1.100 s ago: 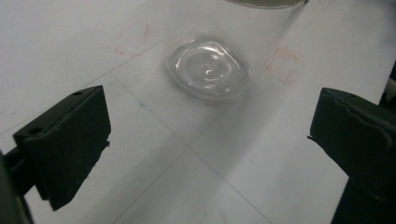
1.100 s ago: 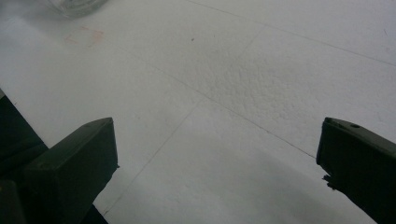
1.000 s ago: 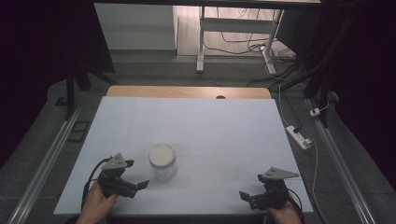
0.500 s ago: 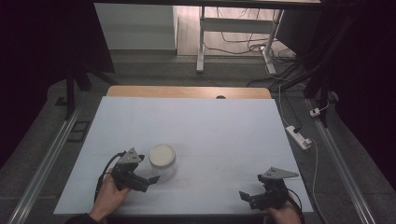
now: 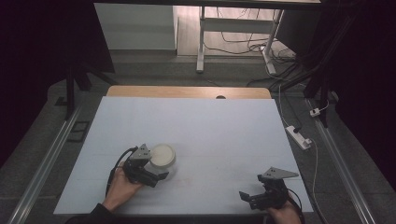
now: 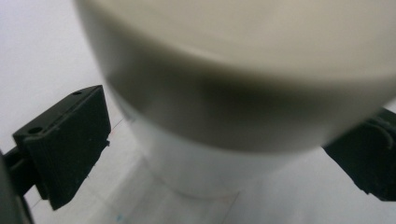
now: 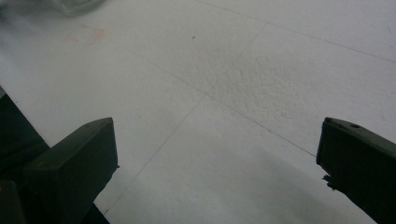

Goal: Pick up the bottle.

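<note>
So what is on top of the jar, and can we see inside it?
A pale round lid sits on the jar. It covers the opening, so the contents cannot be seen; the glass below looks clear but blurred.

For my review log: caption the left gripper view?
Open left tool straddling a cream-lidded jar on the white table.

Both hand-held grippers are black. The left gripper (image 5: 150, 173) carries a small grey three-cornered plate on top, and a black cable loops from its rear. The right gripper (image 5: 256, 197) bears a larger grey three-cornered plate and trails a black cable. Their jaws are blocky matte black pads with small round holes. A dark sleeve (image 5: 93, 215) covers the left forearm.
</note>
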The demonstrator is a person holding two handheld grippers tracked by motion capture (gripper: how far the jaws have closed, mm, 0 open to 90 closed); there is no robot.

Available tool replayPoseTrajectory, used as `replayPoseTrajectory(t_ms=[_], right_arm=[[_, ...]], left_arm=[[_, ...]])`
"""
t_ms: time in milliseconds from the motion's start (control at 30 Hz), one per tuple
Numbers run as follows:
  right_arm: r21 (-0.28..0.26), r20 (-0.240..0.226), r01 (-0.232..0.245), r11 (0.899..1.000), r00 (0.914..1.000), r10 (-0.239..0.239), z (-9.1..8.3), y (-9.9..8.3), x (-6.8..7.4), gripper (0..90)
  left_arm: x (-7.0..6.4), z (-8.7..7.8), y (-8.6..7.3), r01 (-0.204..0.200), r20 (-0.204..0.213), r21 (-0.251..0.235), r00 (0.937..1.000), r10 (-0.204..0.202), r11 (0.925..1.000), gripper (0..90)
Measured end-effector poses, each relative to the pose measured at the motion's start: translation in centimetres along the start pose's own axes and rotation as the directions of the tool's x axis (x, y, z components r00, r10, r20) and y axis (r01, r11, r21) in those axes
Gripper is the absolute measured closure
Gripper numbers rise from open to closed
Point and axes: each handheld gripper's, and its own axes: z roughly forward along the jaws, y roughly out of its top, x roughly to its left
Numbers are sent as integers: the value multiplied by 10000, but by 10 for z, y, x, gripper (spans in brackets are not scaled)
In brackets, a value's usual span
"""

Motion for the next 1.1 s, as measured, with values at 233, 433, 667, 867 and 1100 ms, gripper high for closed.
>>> replayPoseTrajectory(t_ms=[233,433,667,867,1100], right_arm=[[12,13,13,10000,10000,-13,0,0,0,0],[21,9,54,10000,10000,-54,0,0,0,0],[37,-2,30,10000,10000,-30,0,0,0,0],[60,6,57,10000,10000,-57,0,0,1,0],[52,13,125,9999,9999,-125,0,0,1,0]], left_arm=[[-3,7,6,-169,-65,164,9998,170,9997,0],[-3,5,9,-160,-44,29,9999,160,9999,41],[-4,3,10,-390,-185,-13,9991,390,9992,66],[-5,3,11,-391,-269,67,9989,392,9992,72],[-7,3,12,-317,-399,210,9987,325,9993,73]])
